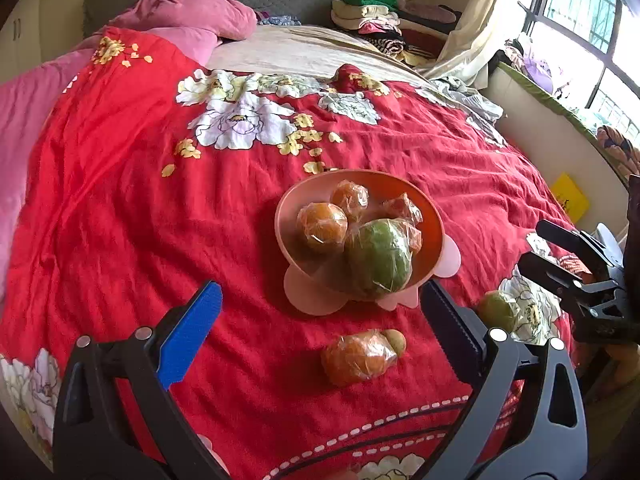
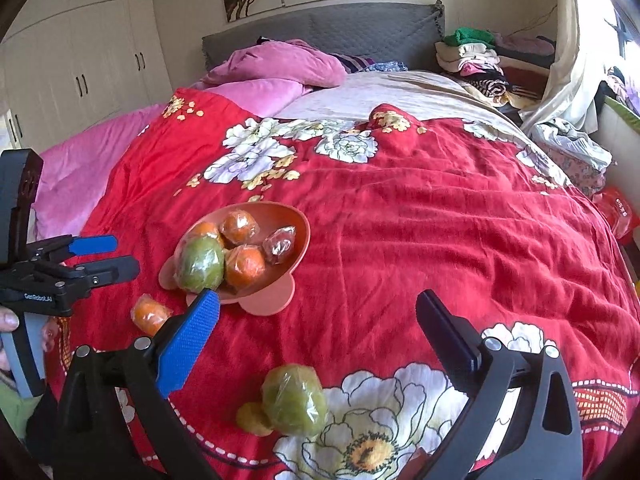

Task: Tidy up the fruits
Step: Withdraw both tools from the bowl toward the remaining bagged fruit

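Both spread wide and empty, left gripper (image 1: 320, 312) over a wrapped orange (image 1: 358, 357) half hiding a small fruit, right gripper (image 2: 318, 312) above a green fruit (image 2: 295, 400), pink bowl (image 2: 298, 236) partly blocked.

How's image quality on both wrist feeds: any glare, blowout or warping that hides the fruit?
Left wrist: the window is blown out at upper right, but the bowl and the wrapped orange are sharp; the plastic wrap shows small highlights. Right wrist: evenly lit, with the green fruit clear and only mild glare at the right edge. Both views: strong fisheye bending and dark corners.
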`<state>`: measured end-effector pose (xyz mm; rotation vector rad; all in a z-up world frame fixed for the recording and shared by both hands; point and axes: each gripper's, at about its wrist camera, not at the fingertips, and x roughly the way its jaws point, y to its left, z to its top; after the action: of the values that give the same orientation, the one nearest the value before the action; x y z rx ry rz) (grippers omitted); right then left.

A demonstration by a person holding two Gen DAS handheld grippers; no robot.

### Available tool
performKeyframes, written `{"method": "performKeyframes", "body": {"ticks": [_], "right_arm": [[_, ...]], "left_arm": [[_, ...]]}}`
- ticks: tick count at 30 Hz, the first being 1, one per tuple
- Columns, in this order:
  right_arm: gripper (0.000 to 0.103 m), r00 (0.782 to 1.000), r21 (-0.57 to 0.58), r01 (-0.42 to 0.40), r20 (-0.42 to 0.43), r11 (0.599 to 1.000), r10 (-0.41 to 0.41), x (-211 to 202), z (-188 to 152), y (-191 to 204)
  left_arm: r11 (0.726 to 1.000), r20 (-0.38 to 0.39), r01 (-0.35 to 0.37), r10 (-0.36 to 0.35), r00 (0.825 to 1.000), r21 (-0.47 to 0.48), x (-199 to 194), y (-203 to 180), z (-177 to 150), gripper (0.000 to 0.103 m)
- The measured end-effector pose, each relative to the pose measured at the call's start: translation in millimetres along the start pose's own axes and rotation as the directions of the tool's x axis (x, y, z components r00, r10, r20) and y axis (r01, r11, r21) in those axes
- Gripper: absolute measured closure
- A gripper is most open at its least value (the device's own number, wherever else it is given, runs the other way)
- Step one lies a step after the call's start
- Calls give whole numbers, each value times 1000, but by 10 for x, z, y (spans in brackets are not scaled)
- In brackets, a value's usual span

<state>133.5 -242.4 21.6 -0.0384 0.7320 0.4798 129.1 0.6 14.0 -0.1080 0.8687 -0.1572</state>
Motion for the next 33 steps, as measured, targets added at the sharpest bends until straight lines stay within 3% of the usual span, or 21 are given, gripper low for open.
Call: {"method": "performKeyframes", "body": {"ticks": [33], "right_arm": [[4,994,-28,-16,-113,999,12,23,-403,213]], "left_arm": [[999,-40,-9,11,999,53,-49,-166,-341,10]]}}
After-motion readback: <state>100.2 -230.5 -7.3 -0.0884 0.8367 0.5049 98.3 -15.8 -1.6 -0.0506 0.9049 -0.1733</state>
